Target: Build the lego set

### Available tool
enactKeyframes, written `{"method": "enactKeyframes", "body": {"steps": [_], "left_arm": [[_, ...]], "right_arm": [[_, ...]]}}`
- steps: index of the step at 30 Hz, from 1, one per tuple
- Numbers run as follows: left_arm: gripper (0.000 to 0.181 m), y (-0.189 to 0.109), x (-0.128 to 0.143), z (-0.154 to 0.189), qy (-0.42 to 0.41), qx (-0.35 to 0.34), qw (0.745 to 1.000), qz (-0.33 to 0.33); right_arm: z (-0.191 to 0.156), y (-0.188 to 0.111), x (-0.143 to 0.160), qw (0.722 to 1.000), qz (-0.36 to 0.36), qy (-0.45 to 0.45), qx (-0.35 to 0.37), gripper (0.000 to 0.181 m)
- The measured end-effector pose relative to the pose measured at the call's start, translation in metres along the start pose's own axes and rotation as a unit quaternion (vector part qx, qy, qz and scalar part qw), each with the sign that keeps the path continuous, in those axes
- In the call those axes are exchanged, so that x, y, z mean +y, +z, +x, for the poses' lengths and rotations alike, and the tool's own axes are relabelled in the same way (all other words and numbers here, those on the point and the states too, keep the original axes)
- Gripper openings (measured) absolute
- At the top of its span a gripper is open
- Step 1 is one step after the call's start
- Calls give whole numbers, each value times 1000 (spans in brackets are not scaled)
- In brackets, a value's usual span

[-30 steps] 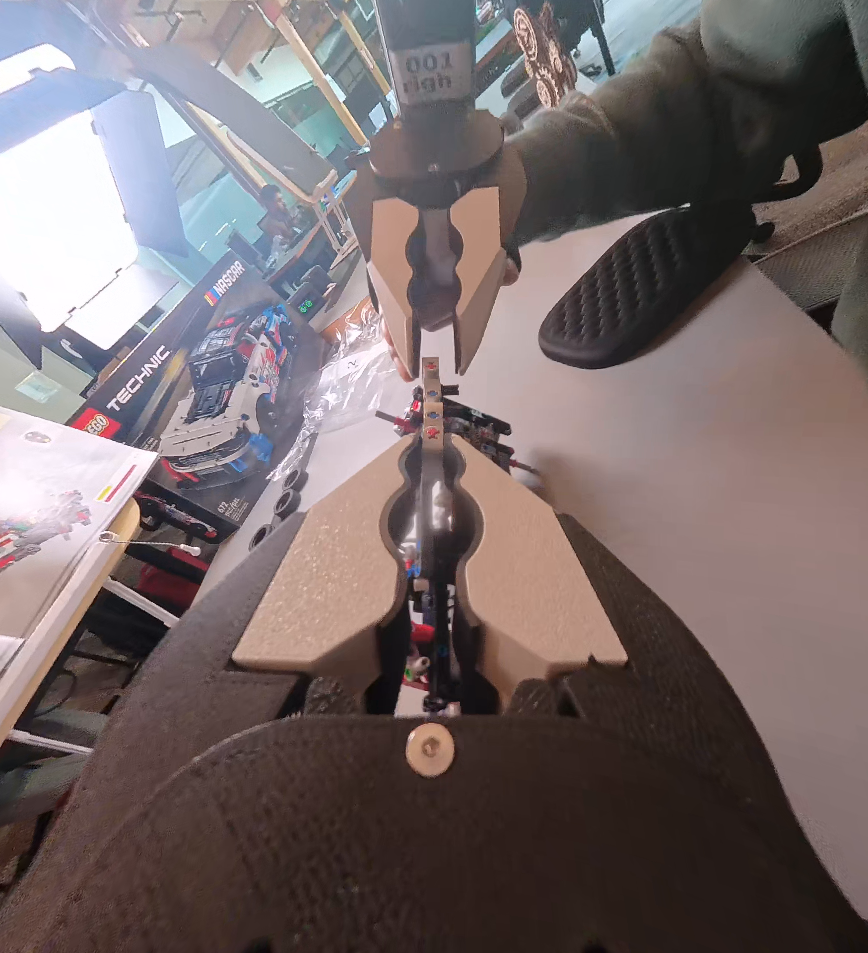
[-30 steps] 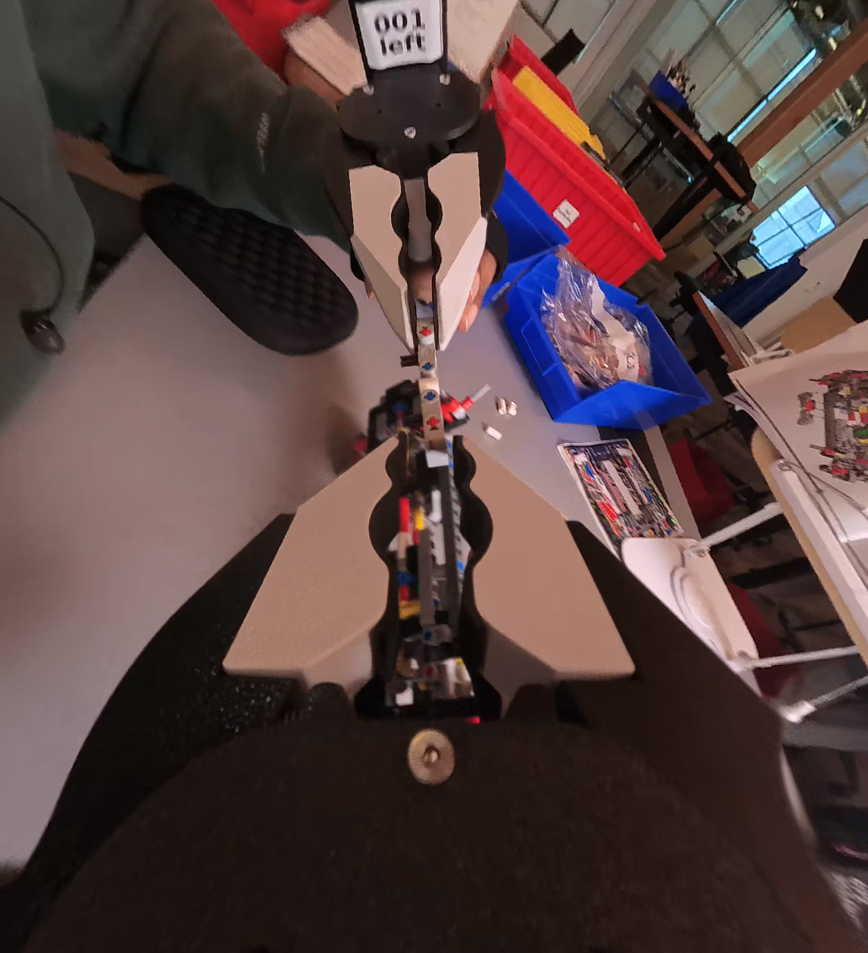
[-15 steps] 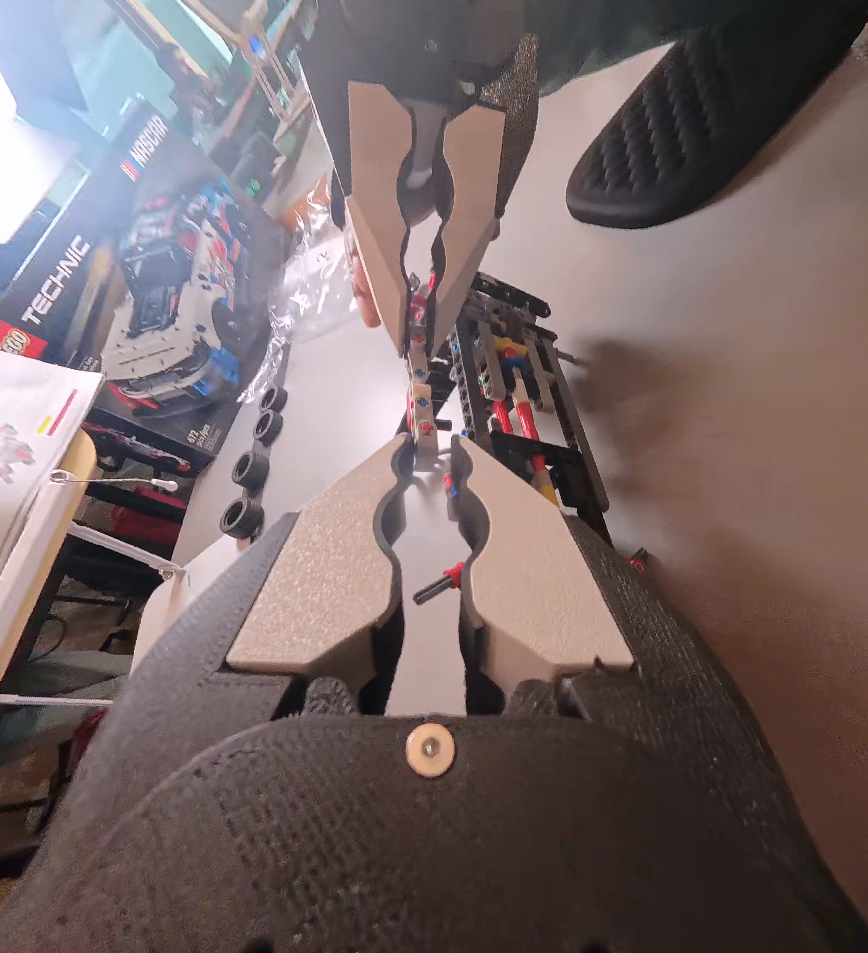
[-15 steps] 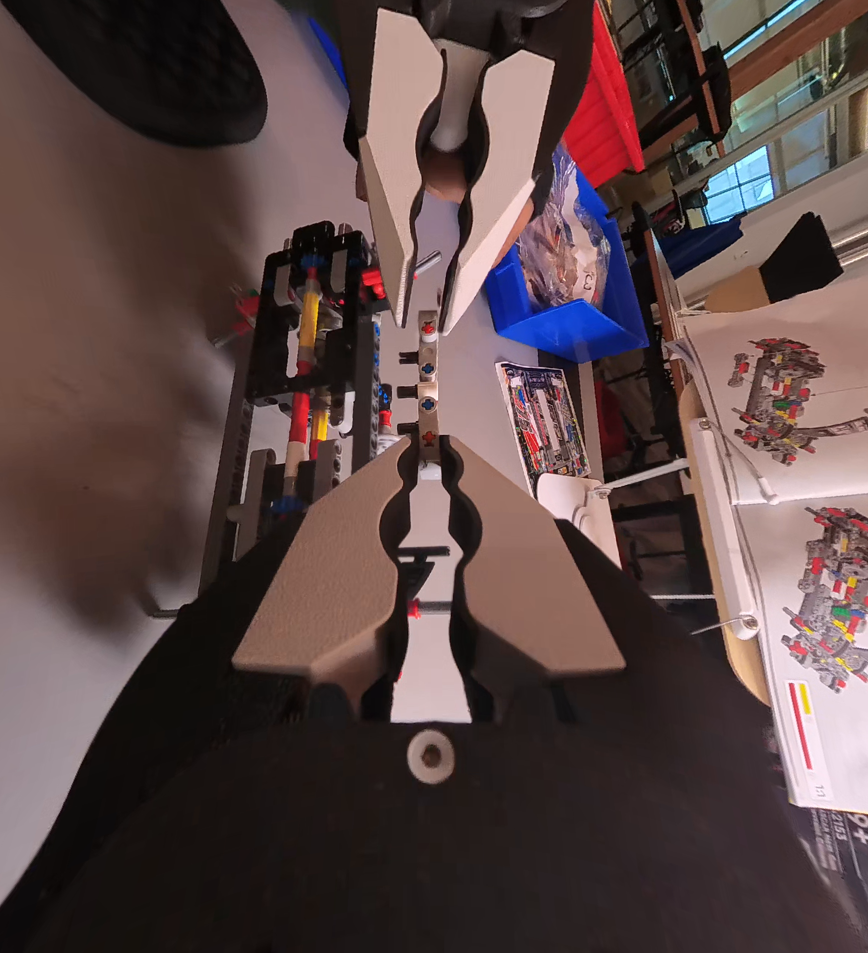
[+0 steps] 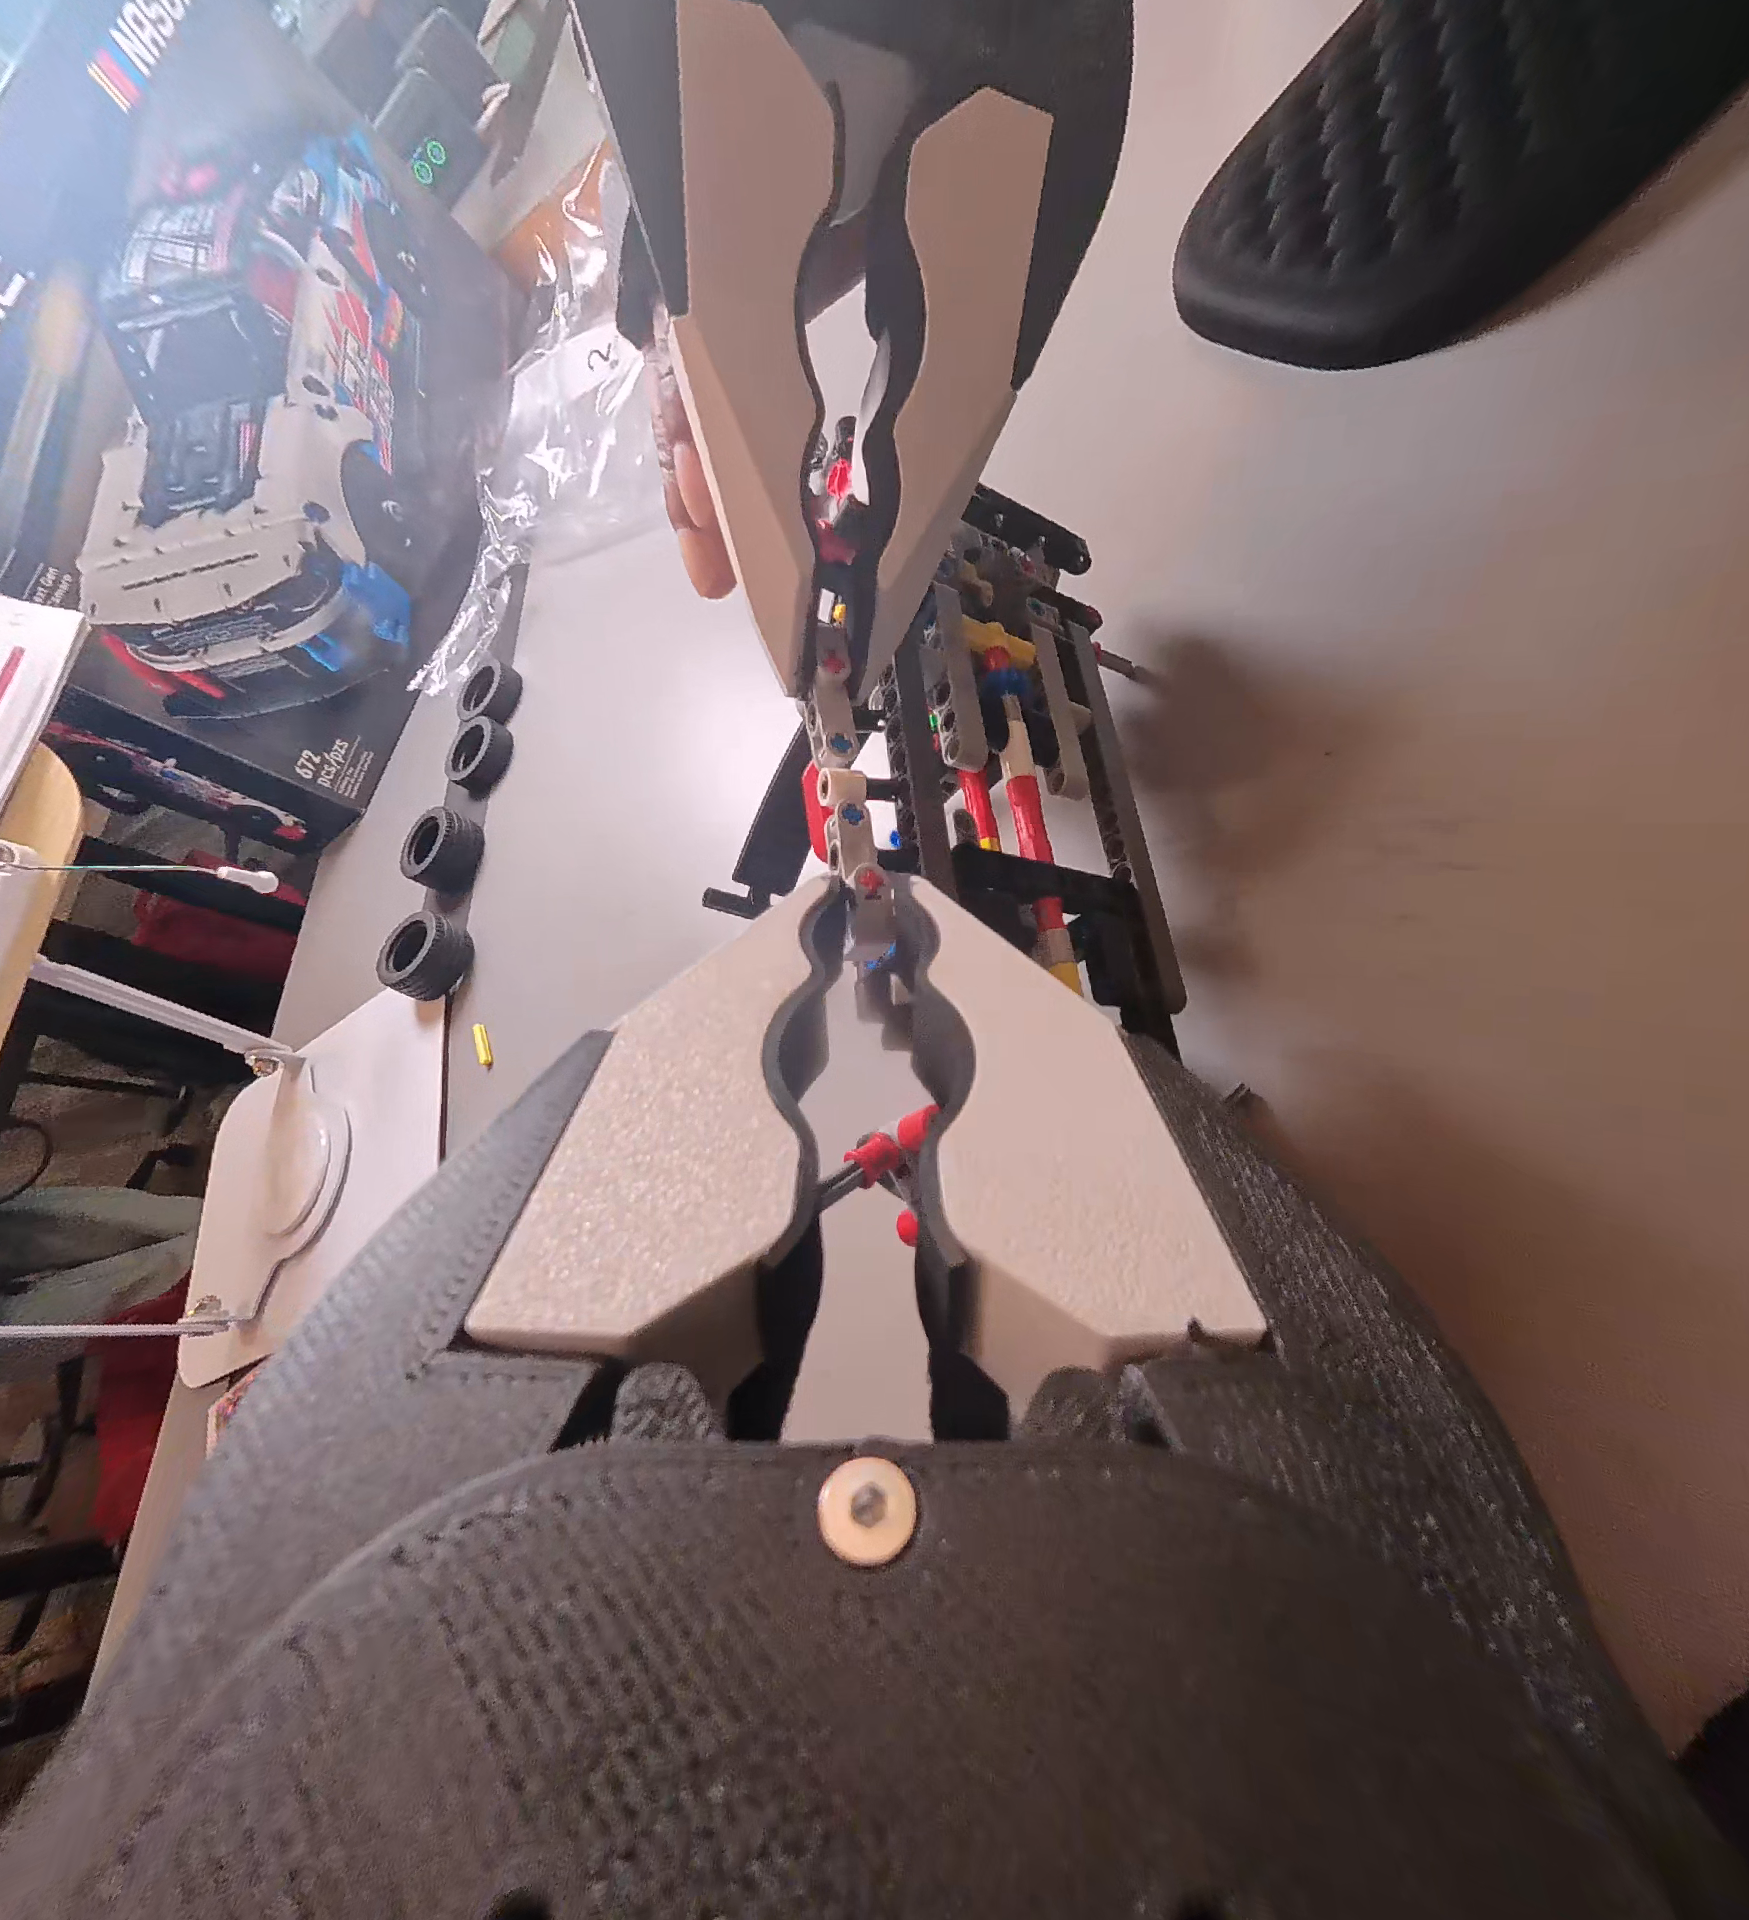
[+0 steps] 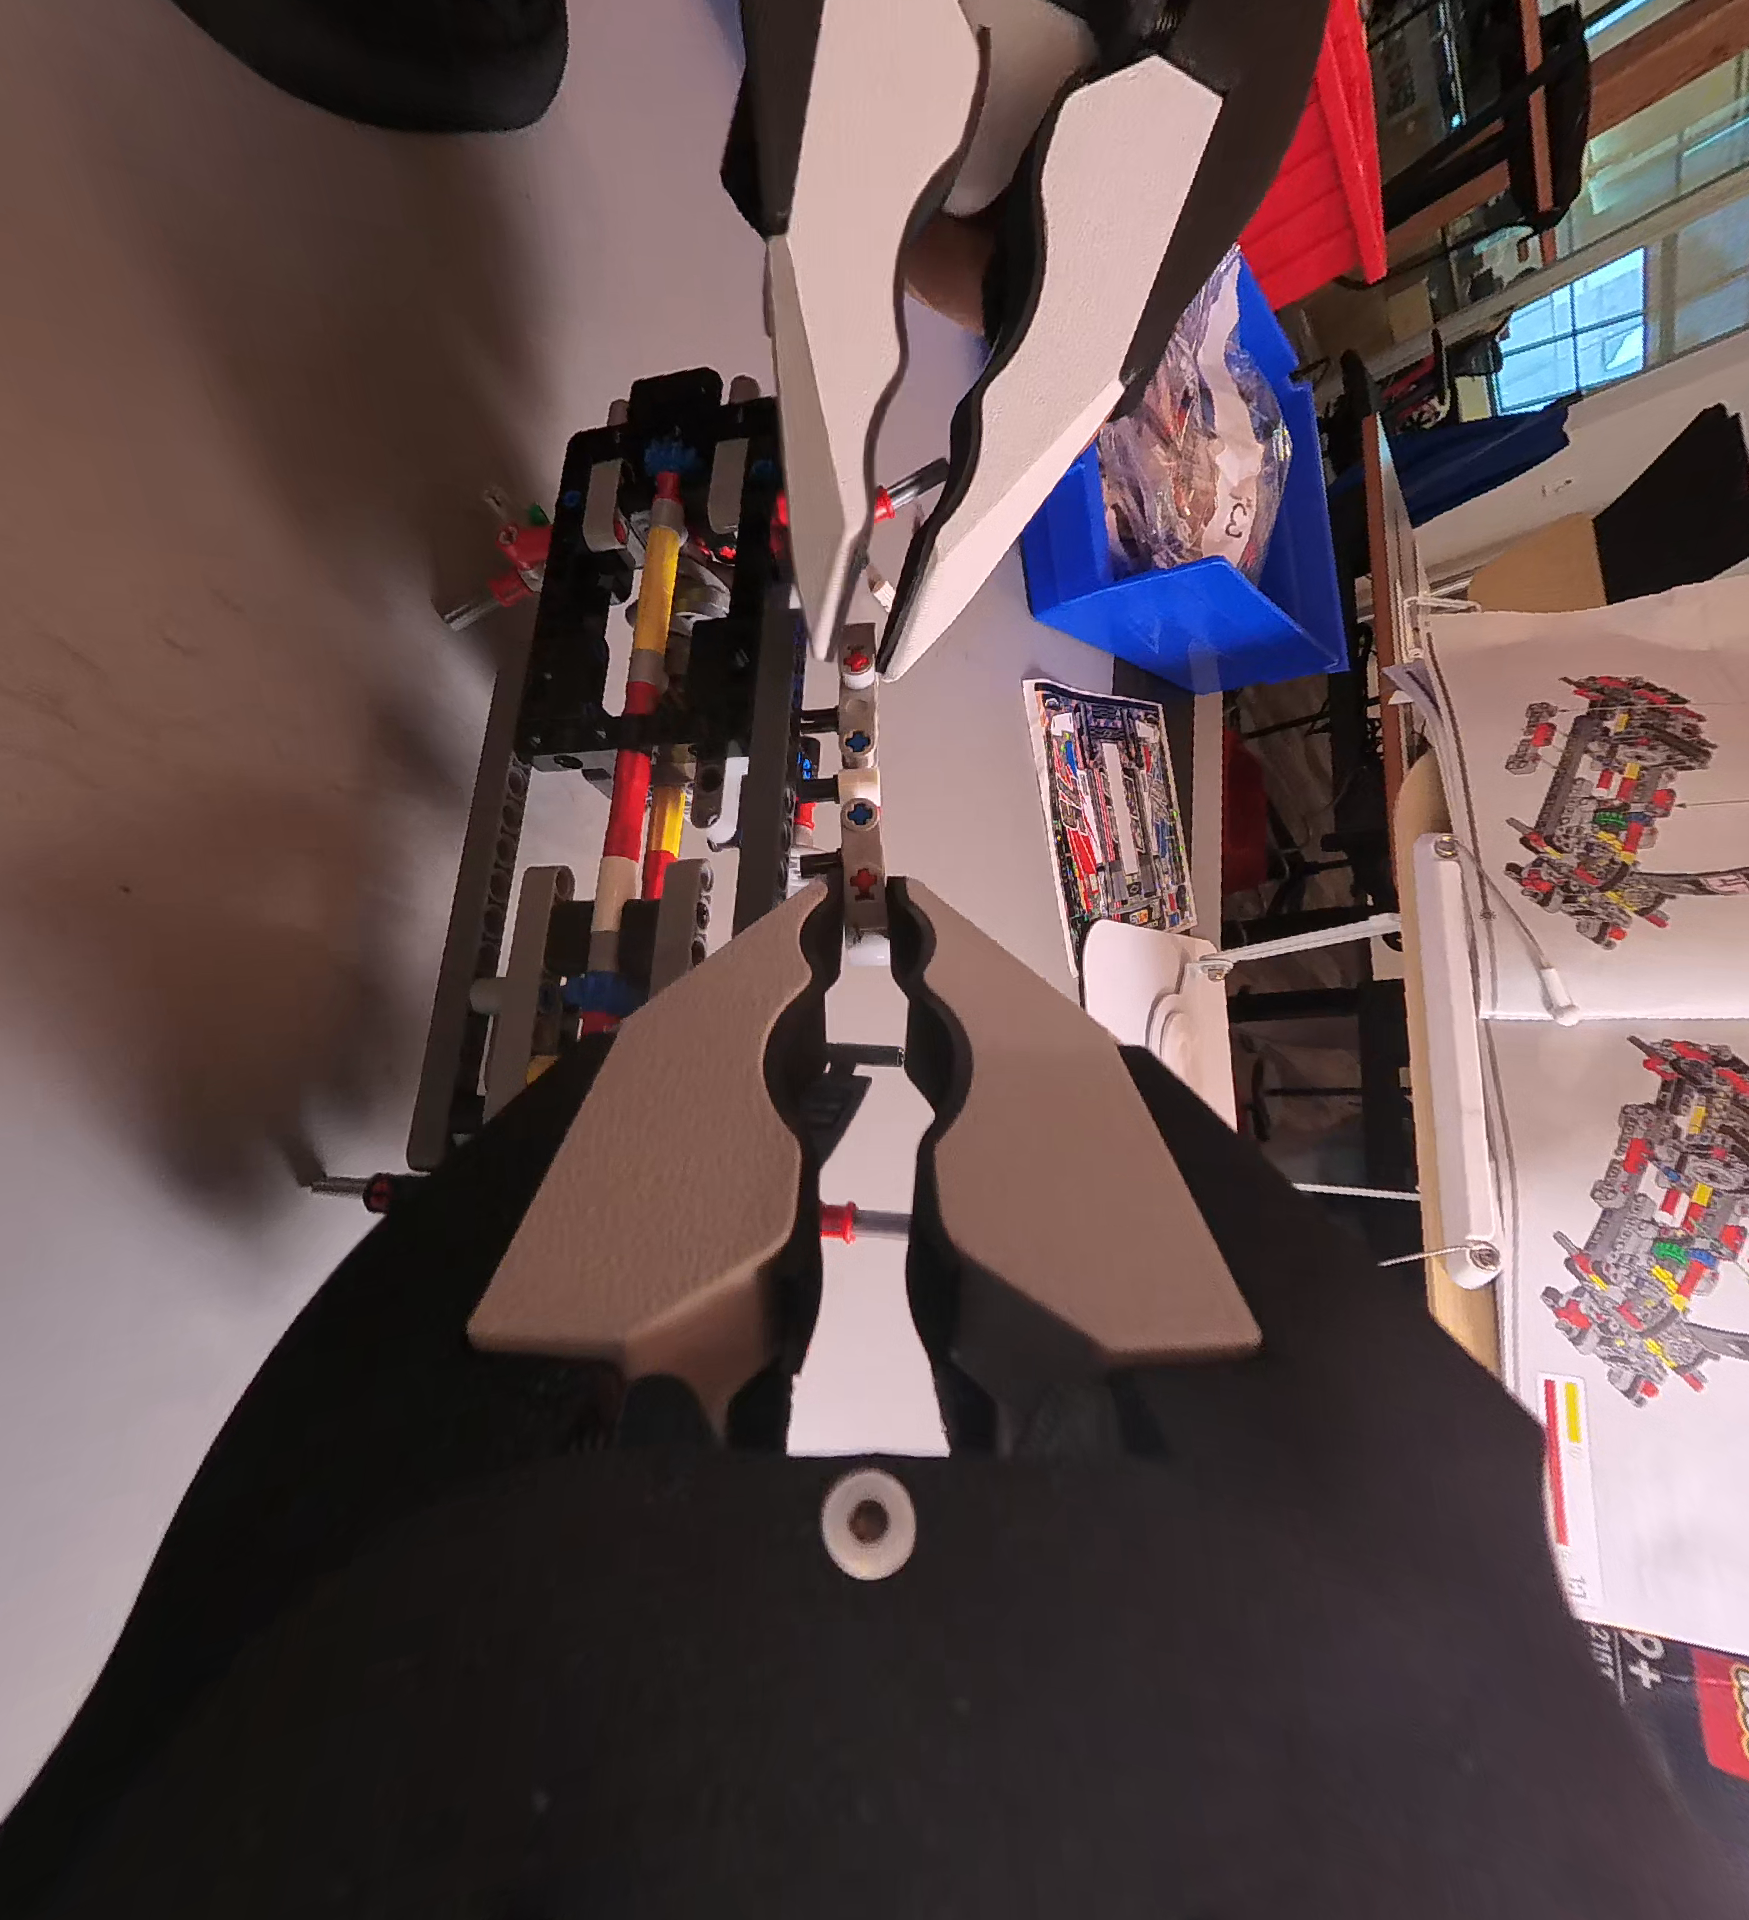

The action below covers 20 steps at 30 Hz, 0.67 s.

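Over the pale desk (image 6: 174, 1351), beside the chassis (image 6: 641, 748), we clamp each end of the grey beam (image 6: 859, 790) with left gripper (image 5: 868, 904) and right gripper (image 6: 862, 914), judging it light, stiff, best gripped endwise.

Bright glare washes the set box (image 5: 174, 416); soft blurred shadows darken the tabletop (image 5: 1472, 727) beside it; wide-angle edges bend.
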<state>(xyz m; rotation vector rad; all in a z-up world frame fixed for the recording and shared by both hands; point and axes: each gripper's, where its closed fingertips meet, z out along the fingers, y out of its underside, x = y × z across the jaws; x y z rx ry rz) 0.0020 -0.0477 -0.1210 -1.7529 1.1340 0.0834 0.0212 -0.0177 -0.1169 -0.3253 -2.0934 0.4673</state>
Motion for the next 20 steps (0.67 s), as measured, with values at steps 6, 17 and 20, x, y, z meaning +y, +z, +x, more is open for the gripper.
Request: {"method": "enactKeyframes", "body": {"steps": [6, 17, 20], "left_arm": [[12, -2, 1, -1, -10, 8, 1000, -4], [8, 1, 5, 1, -6, 22, 999, -27], [8, 2, 4, 1, 5, 16, 999, -32]], "right_arm": [[0, -2, 3, 1000, -2, -9, -1, 6], [-3, 0, 4, 1000, -3, -26, -1, 6], [-3, 0, 5, 1000, -8, -29, 0, 6]]}}
